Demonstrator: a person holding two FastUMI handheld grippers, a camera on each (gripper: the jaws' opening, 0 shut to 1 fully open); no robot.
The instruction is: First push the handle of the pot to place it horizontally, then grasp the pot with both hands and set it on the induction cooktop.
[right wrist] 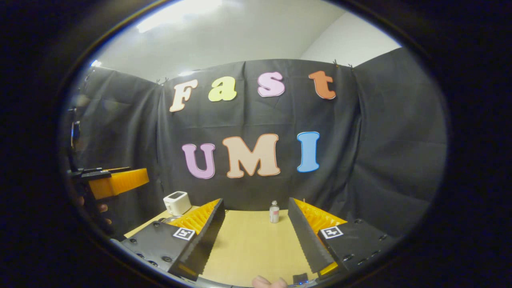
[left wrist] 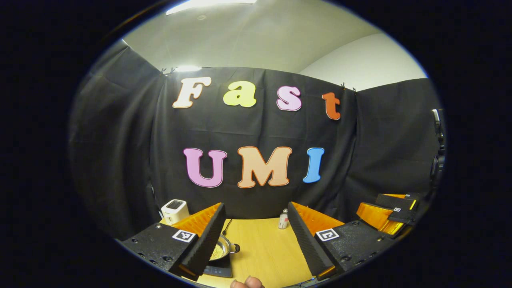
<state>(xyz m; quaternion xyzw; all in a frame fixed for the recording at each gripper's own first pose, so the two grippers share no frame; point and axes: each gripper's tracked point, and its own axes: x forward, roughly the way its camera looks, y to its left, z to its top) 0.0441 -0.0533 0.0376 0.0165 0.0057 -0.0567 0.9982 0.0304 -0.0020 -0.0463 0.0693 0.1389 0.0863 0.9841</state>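
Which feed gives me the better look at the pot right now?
The left gripper view. There the pot sits on the induction cooktop, its rim, pale contents and a side handle visible beside the left gripper's near finger. In the right gripper view only a sliver of what may be its rim peeks over a finger.

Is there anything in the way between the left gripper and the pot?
Nothing visible. The left gripper is open above the table; the pot already sits on the induction cooktop, partly behind one finger.
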